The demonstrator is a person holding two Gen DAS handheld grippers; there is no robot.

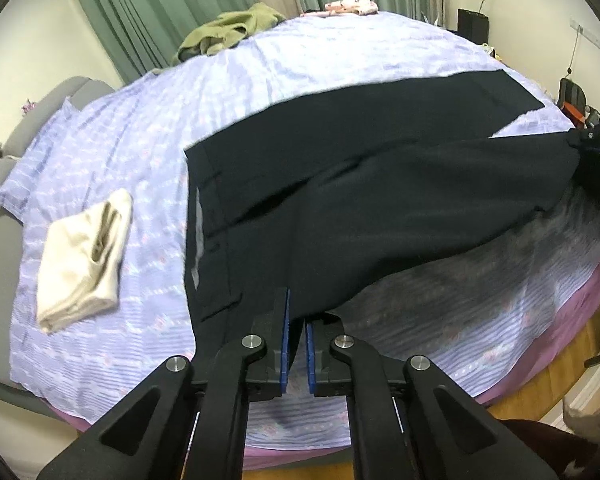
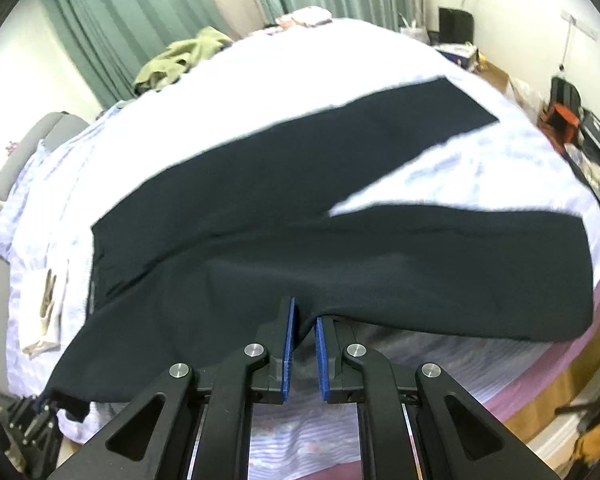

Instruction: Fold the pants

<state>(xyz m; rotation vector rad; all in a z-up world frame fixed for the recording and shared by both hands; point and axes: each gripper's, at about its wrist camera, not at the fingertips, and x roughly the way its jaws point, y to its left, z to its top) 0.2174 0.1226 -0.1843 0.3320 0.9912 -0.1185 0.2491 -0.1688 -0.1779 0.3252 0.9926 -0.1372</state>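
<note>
The dark pants lie across the bed. The left claw and right claw each pinch their near edge, lifting it.

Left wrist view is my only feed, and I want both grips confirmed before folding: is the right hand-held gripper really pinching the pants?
Observer: Yes. In the right wrist view, the right hand-held gripper has its blue pads nearly together on the near edge of the black pants.
Operator: Is it right at the hem?
Observer: No. The near leg's hem shows well to the right of the grip.
Operator: How does my side look from there?
Observer: The left hand-held gripper sits at the lower left, and the waist end of the pants runs down to it.
</note>
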